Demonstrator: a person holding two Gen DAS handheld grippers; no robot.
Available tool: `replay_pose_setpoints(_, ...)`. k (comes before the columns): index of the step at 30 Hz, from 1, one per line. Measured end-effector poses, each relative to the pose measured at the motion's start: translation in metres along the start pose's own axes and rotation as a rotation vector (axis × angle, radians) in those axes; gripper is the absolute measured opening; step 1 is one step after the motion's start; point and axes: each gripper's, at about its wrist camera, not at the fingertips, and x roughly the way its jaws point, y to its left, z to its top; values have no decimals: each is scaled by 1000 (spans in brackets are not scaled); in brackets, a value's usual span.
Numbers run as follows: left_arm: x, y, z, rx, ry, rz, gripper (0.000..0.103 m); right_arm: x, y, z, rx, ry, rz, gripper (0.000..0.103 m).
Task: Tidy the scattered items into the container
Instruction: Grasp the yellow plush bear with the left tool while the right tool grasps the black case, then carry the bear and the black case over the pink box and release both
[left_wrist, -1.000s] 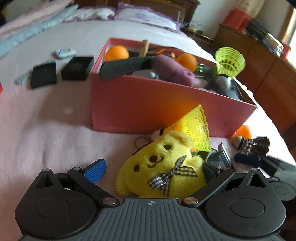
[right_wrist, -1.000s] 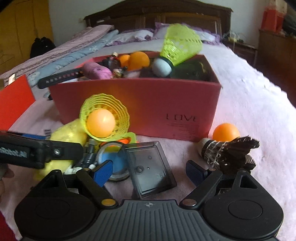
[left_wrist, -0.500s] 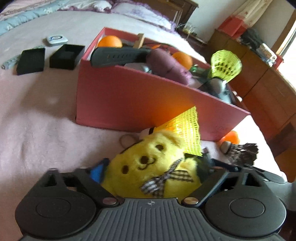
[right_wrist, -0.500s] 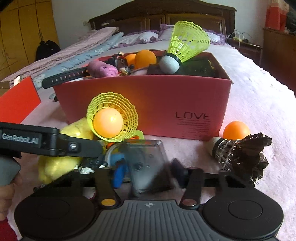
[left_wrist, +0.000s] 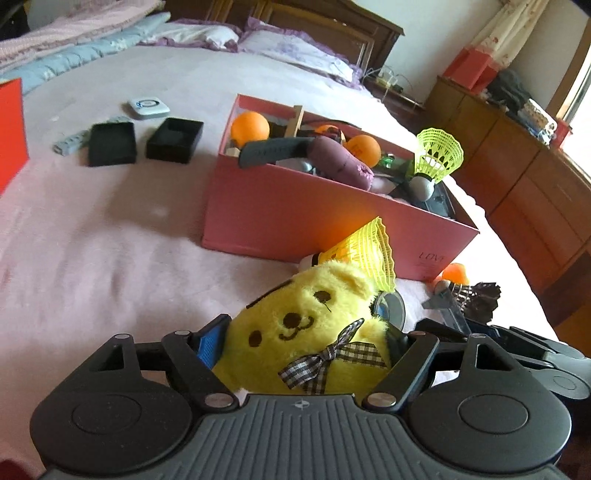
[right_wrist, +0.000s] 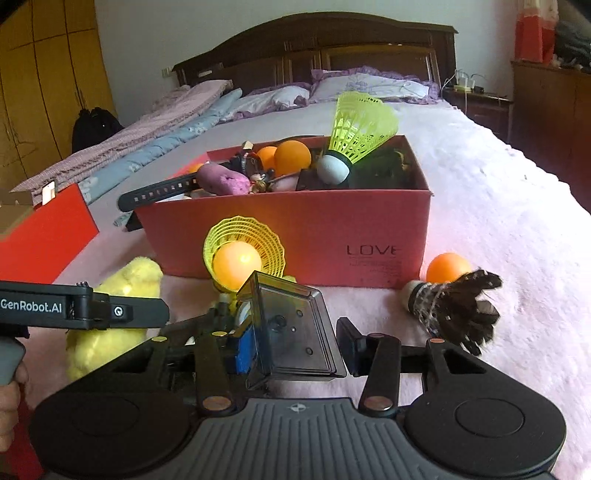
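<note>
My left gripper (left_wrist: 301, 339) has its jaws closing, and its pads press both sides of a yellow plush bear (left_wrist: 295, 317) with a checked bow. The right gripper (right_wrist: 295, 343) is closing too, its pads clamped on a dark see-through plastic case (right_wrist: 291, 332) that is tilted up off the bed. Just beyond them stands the pink box (right_wrist: 295, 229), full of balls, a purple toy and a green shuttlecock. A yellow shuttlecock (right_wrist: 243, 251) with an orange ball inside leans against the box front. An orange ball (right_wrist: 445, 266) and a black feather shuttlecock (right_wrist: 454, 306) lie to the right.
Two small black boxes (left_wrist: 110, 144) and a white round device (left_wrist: 147, 107) lie on the bed left of the pink box. A red lid (right_wrist: 48, 232) stands at the far left. Wooden cabinets (left_wrist: 517, 177) line the bed's right side.
Both grippers went from wide open to closed, the left on the bear and the right on the case. Both rose, and the case tipped up off the bed.
</note>
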Motion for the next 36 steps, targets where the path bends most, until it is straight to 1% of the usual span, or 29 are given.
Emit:
replay_pose_setpoints(4,-14,-4,-6,34,-4,15,79,-16,2,-9,8,15,-3,49)
replay_pose_setpoints(13,-37,-23,-16,111,-17,11,79,-41,8,-21,-6,25,-20,49)
replay_pose_setpoints(21,-47,-31,-13,130,-45,1,79,-52,16,-14,-28,0,-12,49)
replay_pose_setpoints(36,-52,-41,-3,144,-75,20,80,-61,23,0,-48,-36,-11,49)
